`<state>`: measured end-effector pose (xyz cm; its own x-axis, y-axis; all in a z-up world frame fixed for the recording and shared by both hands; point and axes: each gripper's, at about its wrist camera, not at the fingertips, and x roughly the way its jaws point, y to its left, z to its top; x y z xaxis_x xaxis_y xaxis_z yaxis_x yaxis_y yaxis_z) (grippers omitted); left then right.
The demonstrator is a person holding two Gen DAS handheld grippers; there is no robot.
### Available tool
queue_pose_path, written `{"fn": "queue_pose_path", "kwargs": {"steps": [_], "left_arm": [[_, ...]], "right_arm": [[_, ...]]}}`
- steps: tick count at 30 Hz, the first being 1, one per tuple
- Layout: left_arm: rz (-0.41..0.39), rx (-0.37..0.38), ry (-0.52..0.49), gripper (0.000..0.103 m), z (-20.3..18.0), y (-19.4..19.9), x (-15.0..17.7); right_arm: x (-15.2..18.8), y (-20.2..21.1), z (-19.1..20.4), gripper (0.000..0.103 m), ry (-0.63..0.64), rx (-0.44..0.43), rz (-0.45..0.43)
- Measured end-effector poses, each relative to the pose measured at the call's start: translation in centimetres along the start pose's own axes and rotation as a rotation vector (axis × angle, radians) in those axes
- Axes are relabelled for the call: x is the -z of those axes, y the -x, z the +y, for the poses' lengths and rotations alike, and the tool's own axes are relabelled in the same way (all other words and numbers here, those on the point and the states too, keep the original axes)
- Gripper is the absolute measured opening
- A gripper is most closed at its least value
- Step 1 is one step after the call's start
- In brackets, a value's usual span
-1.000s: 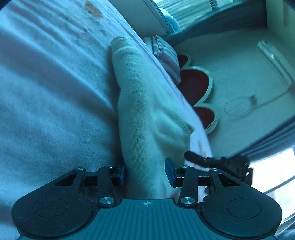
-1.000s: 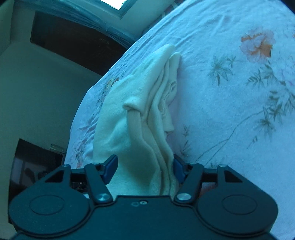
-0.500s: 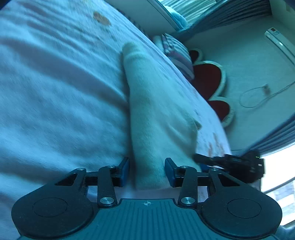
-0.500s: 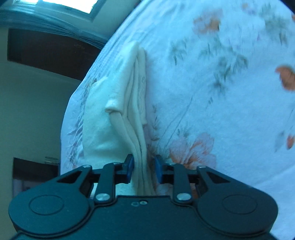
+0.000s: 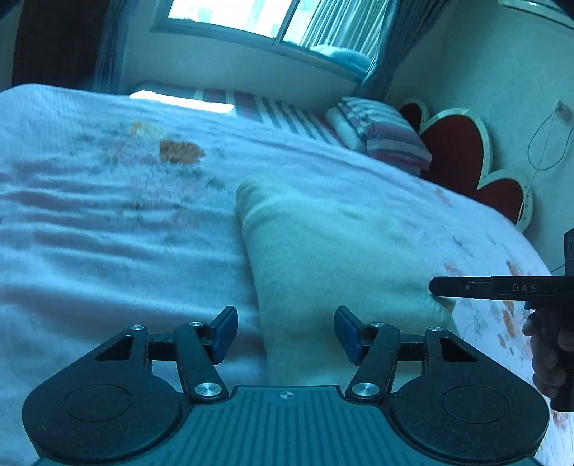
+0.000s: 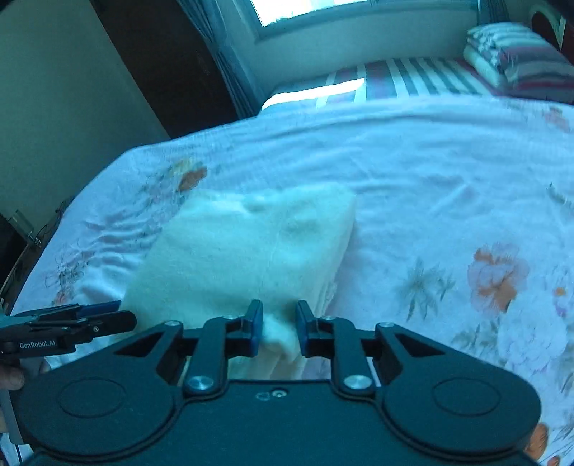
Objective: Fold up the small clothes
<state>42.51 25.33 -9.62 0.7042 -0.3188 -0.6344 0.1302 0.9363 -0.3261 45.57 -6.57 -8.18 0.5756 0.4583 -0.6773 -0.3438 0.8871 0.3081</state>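
A small cream fleece garment (image 5: 330, 258) lies folded on the floral bedspread (image 5: 107, 222). It also shows in the right wrist view (image 6: 244, 251). My left gripper (image 5: 285, 333) is open, its jaws wide apart over the garment's near left edge. My right gripper (image 6: 278, 329) is shut on the garment's near edge, with cloth pinched between the blue pads. The right gripper's tip shows in the left wrist view (image 5: 466, 286) at the garment's right corner. The left gripper shows in the right wrist view (image 6: 89, 319) at the garment's left side.
A striped pillow (image 5: 380, 132) and striped sheet (image 6: 412, 79) lie at the head of the bed. A red heart-shaped headboard (image 5: 462, 157) stands at right. A window (image 5: 272, 18) and curtains are behind. A dark doorway (image 6: 161, 64) is at left.
Both gripper views have swung level with the bed. The garment has gone from a bunched long shape to a flat folded block. My left jaws have opened wider.
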Motion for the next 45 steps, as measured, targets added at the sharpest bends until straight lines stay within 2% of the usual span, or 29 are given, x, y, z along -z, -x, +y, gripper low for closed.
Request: {"fn": "queue_pose_path", "kwargs": {"steps": [2, 4, 7, 10, 13, 14, 16, 17, 18, 19, 21, 23, 29, 37, 45], "left_arm": [[-0.014, -0.007, 0.0, 0.059, -0.1, -0.8, -1.5], [-0.024, -0.015, -0.006, 0.059, -0.3, -2.6, -3.4], [-0.002, -0.038, 0.015, 0.059, -0.2, -5.2, -5.1], [0.058, -0.075, 0.008, 0.059, -0.2, -7.7, -5.3], [0.055, -0.096, -0.015, 0.068, -0.4, -7.6, -5.2], [0.049, -0.096, -0.023, 0.068, -0.6, -7.0, -5.1], [0.041, -0.106, -0.091, 0.07, -1.4, -5.1, -4.7], [0.024, -0.117, -0.13, 0.081, -1.9, -3.9, -4.2], [0.002, -0.133, -0.158, 0.088, -2.3, -2.7, -3.7], [-0.016, -0.152, -0.184, 0.094, -2.7, -1.4, -3.1], [-0.04, -0.171, -0.195, 0.096, -3.5, 1.0, -1.7], [-0.044, -0.189, -0.201, 0.103, -4.5, 3.4, -0.1], [-0.095, -0.236, -0.188, 0.103, -6.7, 8.1, 4.5], [-0.121, -0.25, -0.169, 0.103, -8.5, 11.8, 7.9], [-0.165, -0.247, -0.154, 0.103, -11.7, 19.8, 12.3]], "right_arm": [[-1.4, -0.2, -0.2, 0.024, -0.017, 0.0, -0.048], [-3.1, -1.6, -0.4, 0.024, -0.045, 0.018, -0.054], [-4.6, -4.4, -0.6, 0.024, -0.052, 0.041, -0.023], [-4.4, -7.4, -1.0, 0.024, -0.028, 0.095, 0.072], [-3.9, -7.0, -0.8, 0.025, -0.015, 0.107, 0.048], [-3.8, -6.2, -0.6, 0.026, -0.022, 0.115, 0.032], [-3.2, -3.6, 0.0, 0.044, -0.024, 0.102, -0.043], [-2.7, -2.3, 0.3, 0.066, -0.02, 0.112, -0.07], [-2.2, -0.9, 0.6, 0.075, -0.01, 0.125, -0.097], [-1.6, 0.2, 0.9, 0.073, 0.005, 0.129, -0.117], [-0.4, 2.0, 1.5, 0.07, 0.015, 0.14, -0.108], [1.0, 3.8, 2.3, 0.07, 0.017, 0.163, -0.111], [5.5, 8.0, 5.2, 0.076, 0.063, 0.209, -0.133], [9.7, 11.6, 7.7, 0.076, 0.088, 0.227, -0.12], [15.6, 18.5, 10.7, 0.08, 0.091, 0.243, -0.149]]}}
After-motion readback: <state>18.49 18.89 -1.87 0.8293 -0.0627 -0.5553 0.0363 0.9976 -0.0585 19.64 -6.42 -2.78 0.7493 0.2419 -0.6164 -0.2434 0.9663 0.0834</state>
